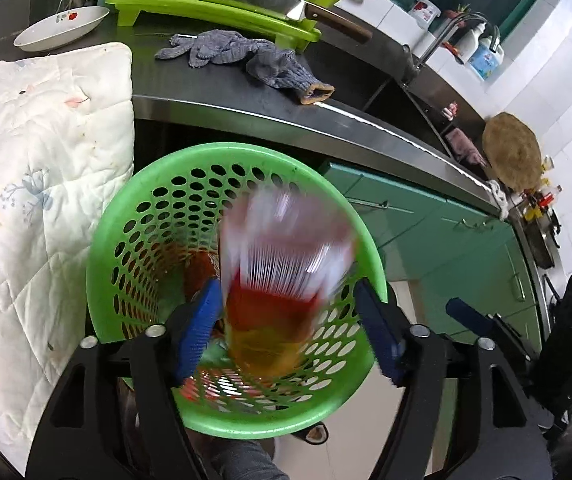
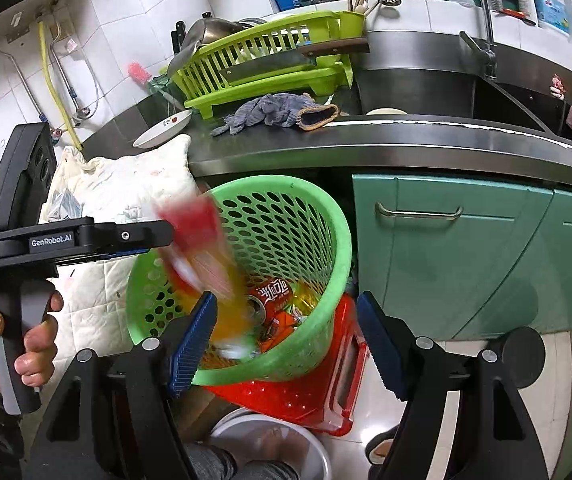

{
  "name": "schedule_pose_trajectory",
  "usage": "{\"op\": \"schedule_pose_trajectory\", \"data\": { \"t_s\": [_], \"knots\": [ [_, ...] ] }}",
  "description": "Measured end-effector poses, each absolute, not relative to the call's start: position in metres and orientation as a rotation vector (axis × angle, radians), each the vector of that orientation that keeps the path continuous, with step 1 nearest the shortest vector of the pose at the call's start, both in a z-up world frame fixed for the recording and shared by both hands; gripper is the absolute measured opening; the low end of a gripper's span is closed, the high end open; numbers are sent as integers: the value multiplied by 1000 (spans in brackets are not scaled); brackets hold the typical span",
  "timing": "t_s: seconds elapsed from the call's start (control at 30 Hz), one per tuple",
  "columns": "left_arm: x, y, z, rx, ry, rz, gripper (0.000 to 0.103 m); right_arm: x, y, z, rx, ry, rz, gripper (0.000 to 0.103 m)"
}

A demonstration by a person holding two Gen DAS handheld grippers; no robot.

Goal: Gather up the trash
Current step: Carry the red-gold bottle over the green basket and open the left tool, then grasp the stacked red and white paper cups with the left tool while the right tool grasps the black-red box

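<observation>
Trash basket (image 1: pixel 133 240), green and perforated, stands below the bench (image 1: pixel 221 92) edge. Over its mouth the left gripper (image 1: pixel 290 332) points downward, jaws released; a blurred red-and-yellow wrapper (image 1: pixel 281 280) lies between them. The right gripper (image 2: pixel 286 340) angles in alongside, jaws spread apart, empty.

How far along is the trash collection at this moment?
Done: a red can and wrappers already lie in the green basket. In hand: a blurred red-and-yellow packet is dropping into it between the open left claw; the right claw is open, empty. Left: only a grey glove on the counter, possibly not trash.
</observation>
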State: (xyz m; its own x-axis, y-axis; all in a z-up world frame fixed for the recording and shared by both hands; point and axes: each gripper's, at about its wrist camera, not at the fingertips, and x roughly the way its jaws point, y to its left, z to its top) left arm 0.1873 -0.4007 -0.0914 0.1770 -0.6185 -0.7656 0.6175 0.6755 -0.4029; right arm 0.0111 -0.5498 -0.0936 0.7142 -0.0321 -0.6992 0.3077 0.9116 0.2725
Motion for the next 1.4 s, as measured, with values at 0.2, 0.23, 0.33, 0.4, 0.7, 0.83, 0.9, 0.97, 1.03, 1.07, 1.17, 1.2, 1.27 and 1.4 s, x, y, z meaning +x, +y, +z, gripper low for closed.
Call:
{"op": "schedule_pose_trajectory", "data": {
  "t_s": [0.2,0.23,0.33,0.4,0.7,0.83,0.9,0.97,1.03,1.07,1.17,1.2,1.27,1.4],
  "knots": [
    [180,-391,-77,30,1047,-879,74,13,-543,-89,378,750,-182,70],
    [180,-389,-75,29,1041,-880,74,15,-541,-88,374,750,-180,70],
    [177,-376,-64,36,1012,-877,75,18,-533,-85,362,749,-167,70],
    [175,-365,-57,40,989,-870,75,21,-527,-82,356,748,-154,70],
    [171,-303,-34,39,925,-782,75,44,-487,-71,309,750,-77,70],
    [173,-268,-24,42,893,-714,75,55,-468,-66,293,749,-37,70],
    [176,-250,-19,36,879,-675,75,62,-458,-65,289,752,-14,70],
    [178,-231,-16,39,863,-630,75,65,-451,-65,288,755,5,70],
    [181,-208,-11,44,844,-564,75,71,-440,-63,276,757,24,70],
    [183,-198,-9,43,839,-538,78,74,-435,-63,269,758,32,70],
    [189,-167,-4,46,828,-449,79,82,-418,-61,249,762,65,70],
    [191,-158,-3,50,826,-419,80,86,-413,-59,243,764,74,70],
    [197,-135,0,42,830,-363,83,92,-404,-58,232,767,93,70],
    [212,-93,-1,5,877,-270,88,101,-387,-55,212,770,126,70]
  ]
}}
